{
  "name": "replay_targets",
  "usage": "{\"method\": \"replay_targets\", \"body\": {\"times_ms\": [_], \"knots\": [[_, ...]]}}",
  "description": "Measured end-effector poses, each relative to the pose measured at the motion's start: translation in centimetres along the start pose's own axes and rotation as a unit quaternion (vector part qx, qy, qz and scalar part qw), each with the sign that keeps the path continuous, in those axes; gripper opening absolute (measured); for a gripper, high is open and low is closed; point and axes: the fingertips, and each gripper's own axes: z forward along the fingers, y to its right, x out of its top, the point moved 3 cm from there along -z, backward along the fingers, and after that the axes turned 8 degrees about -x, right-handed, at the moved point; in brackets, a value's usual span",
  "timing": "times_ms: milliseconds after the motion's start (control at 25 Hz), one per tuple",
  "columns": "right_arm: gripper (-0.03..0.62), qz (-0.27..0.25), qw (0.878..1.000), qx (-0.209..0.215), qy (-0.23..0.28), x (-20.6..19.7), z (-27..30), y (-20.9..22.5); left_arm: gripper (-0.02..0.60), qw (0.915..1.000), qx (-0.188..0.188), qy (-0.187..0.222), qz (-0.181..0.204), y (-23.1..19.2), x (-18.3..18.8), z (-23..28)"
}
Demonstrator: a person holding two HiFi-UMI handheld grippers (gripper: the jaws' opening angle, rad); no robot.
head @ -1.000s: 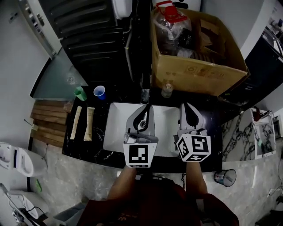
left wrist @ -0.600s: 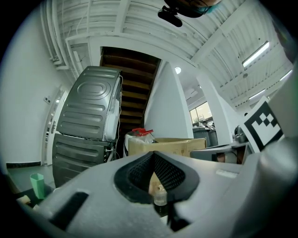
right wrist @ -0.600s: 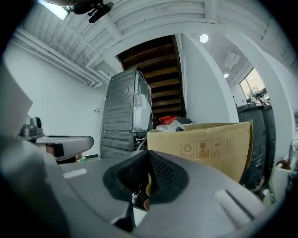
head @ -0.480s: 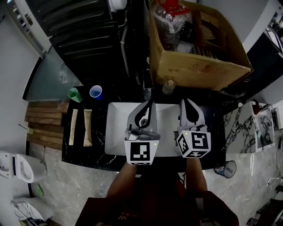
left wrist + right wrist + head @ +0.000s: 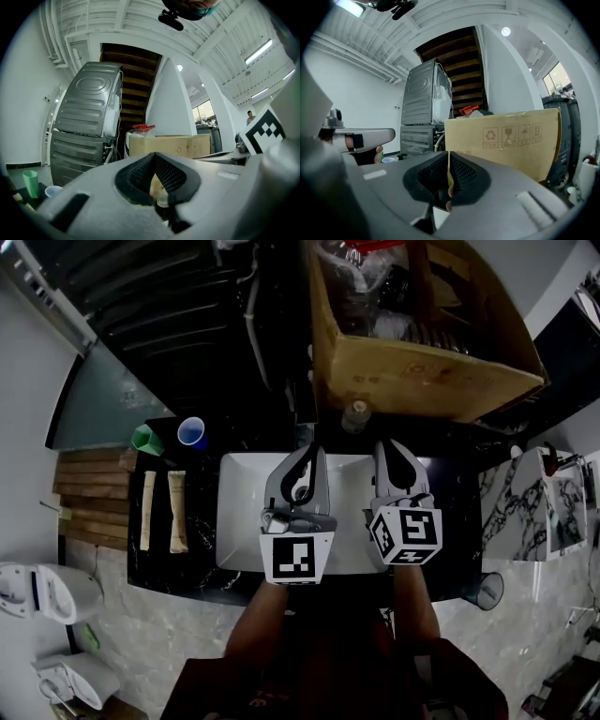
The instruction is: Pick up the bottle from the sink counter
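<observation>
- Left gripper (image 5: 312,454) hangs over the white sink (image 5: 239,512). Its jaw tips meet at the far end and it holds nothing; a wedge-shaped gap stays behind the tips
- Right gripper (image 5: 382,446) hangs just beside it over the same sink. Its jaws are all but together and just starting to part, with only a thin slit between them and nothing in it
- Grey ribbed appliance (image 5: 86,117) stands at the back left, beyond the tabletop
- Cardboard box (image 5: 422,381) stands at the back right, with clear plastic and a red cap showing in its open top
- Dark tabletop (image 5: 187,563) surrounds the sink
- Two long pale sachets (image 5: 177,512) lie side by side on the tabletop left of the sink
- Blue cup (image 5: 191,432) and green cup (image 5: 145,439) stand near each other behind the sachets
- Bottle (image 5: 354,415), small and clear, stands upright on the tabletop behind the sink's back edge. It is just in front of the box, ahead of both grippers and apart from them
- In the left gripper view the bottle shows through the wedge-shaped gap
</observation>
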Motion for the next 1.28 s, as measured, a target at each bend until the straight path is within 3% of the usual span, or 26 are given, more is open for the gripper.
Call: {"method": "replay_targets", "body": {"times_ms": [120,520,1280], "knots": [[0.026,0.006,1.000,0.005,-0.009,-1.0,1.1,0.7,0.003,0.9998,0.002,-0.009,0.016,0.0,-0.9,1.1],[0.080,0.017,0.999,0.014,-0.045,-4.5,4.8,2.0,0.003,0.9992,0.007,-0.040,0.003,0.1,-3.9,3.8],[0.304,0.029,0.991,0.044,-0.122,-11.2,11.0,2.2,0.003,0.9959,0.012,-0.088,-0.019,-0.6,-8.4,6.3]]}}
